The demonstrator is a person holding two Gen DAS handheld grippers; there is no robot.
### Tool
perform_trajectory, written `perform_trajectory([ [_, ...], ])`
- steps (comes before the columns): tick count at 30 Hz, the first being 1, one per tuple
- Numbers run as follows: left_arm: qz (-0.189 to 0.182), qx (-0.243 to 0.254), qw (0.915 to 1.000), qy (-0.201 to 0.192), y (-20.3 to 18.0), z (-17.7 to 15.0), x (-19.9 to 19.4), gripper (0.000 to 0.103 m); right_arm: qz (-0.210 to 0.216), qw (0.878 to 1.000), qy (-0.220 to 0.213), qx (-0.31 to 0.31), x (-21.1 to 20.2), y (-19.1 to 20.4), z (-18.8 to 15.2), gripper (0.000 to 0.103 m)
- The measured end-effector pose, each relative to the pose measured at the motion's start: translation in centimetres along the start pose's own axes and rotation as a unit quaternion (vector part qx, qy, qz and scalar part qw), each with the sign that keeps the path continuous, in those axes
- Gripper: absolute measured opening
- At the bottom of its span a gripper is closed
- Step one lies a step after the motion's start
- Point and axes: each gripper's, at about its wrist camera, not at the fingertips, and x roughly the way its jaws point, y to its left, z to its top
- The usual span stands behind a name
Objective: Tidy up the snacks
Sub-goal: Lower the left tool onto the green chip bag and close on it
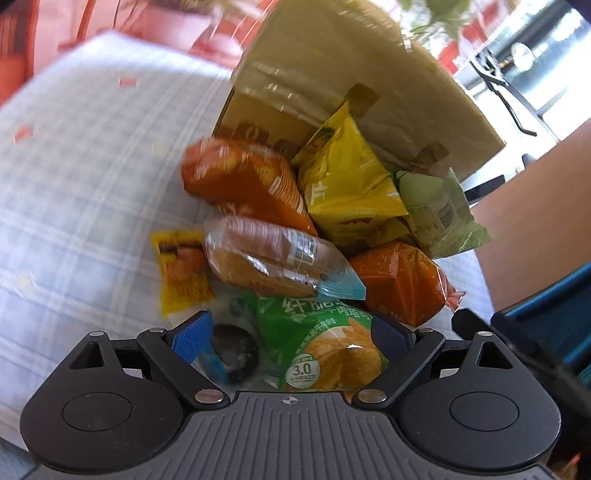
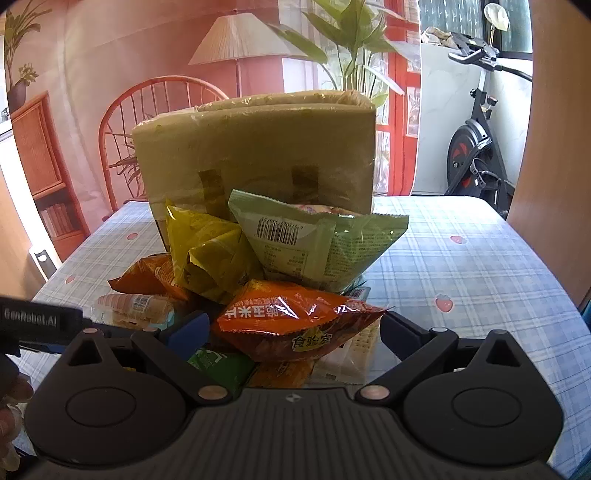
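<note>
Snack pile (image 2: 280,280) heaped centre frame against cardboard box (image 2: 258,155) on checked tablecloth (image 2: 480,258). Both claws wide open, holding nothing: left gripper (image 1: 295,332) over green chip bag (image 1: 325,347), right gripper (image 2: 295,328) straddling orange packet (image 2: 295,321). Judged step: first pick. Next: close on one packet.

the worktop (image 2: 480,266) wears a pale blue checked cloth dotted with small red strawberry prints. behind it stands a red spindle-back chair (image 2: 122,122) against a salmon-pink wall (image 2: 110,48). a floor lamp with a pleated cream shade (image 2: 236,40) rises at the back, and a tall leafy plant (image 2: 351,40) stands just beside it, in front of a red-framed window (image 2: 400,110). on the left are a rattan-fronted bookshelf (image 2: 40,155) and a small potted plant (image 2: 20,77) above it. on the right, a black exercise bike (image 2: 476,140) stands near a dark window (image 2: 458,22), in bright daylight.
</note>
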Motion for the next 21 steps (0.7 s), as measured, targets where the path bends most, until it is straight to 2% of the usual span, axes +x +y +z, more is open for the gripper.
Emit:
perform_trajectory([
  [10,-0.031,-0.041,0.9976,0.045,0.1,0.0,2.0,0.094,0.008,1.0,0.012,0.008,0.5,-0.2,-0.6,0.101],
  [14,-0.047,-0.058,0.9961,0.048,0.3,0.1,2.3,0.094,0.01,1.0,0.014,0.011,0.7,-0.3,-0.7,0.101],
  [21,-0.055,-0.053,0.9954,0.058,-0.4,-0.2,3.4,0.094,0.013,1.0,0.017,0.018,0.9,-0.6,-0.9,0.101],
])
